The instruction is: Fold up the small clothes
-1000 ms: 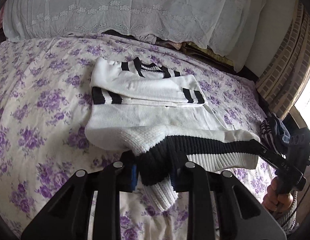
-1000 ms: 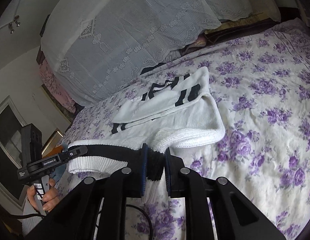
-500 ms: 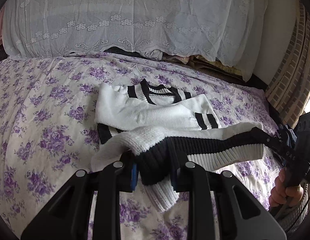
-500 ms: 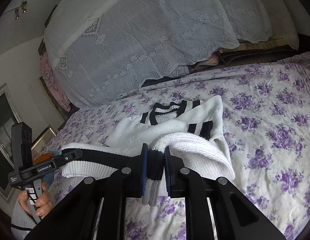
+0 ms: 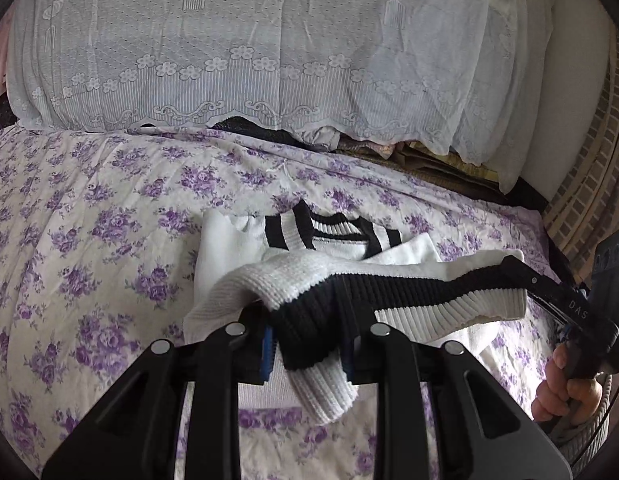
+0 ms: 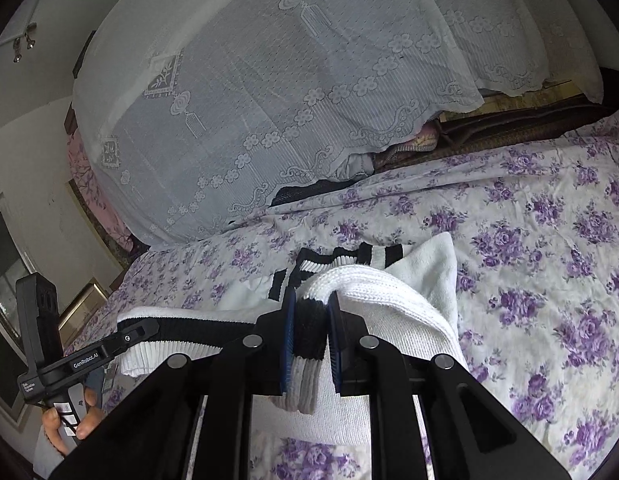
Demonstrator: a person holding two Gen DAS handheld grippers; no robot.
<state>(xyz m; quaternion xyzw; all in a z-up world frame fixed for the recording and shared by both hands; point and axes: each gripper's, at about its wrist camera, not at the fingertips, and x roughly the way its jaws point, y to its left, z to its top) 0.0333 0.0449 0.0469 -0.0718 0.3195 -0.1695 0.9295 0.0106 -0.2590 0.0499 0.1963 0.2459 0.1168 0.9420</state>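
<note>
Left wrist view shows both the left tongs (image 5: 309, 334) and right tongs (image 6: 311, 334) clamped on the black-and-white ribbed hem of the white knit sweater (image 5: 389, 280), now carried further over its collar ahead of them, so the fold across the purple-flowered bedspread (image 5: 89, 240) looks nearly closed.

The sweater (image 5: 393, 280) drapes over the left gripper (image 5: 309, 344), so its fingertips and the near part of the bed (image 5: 89, 240) under the lifted hem are hidden. In the right wrist view the knit covers the tips of the right gripper (image 6: 311, 316) the same way. The folded sleeves lie mostly behind the raised hem; only the striped collar and one cuff show. Whatever lies under the lace cover (image 5: 269, 60) at the head of the bed is concealed, save some dark and pinkish fabric at its lower edge, too dim to identify. The person's right hand (image 5: 565, 392) is cut off by the frame's edge.
</note>
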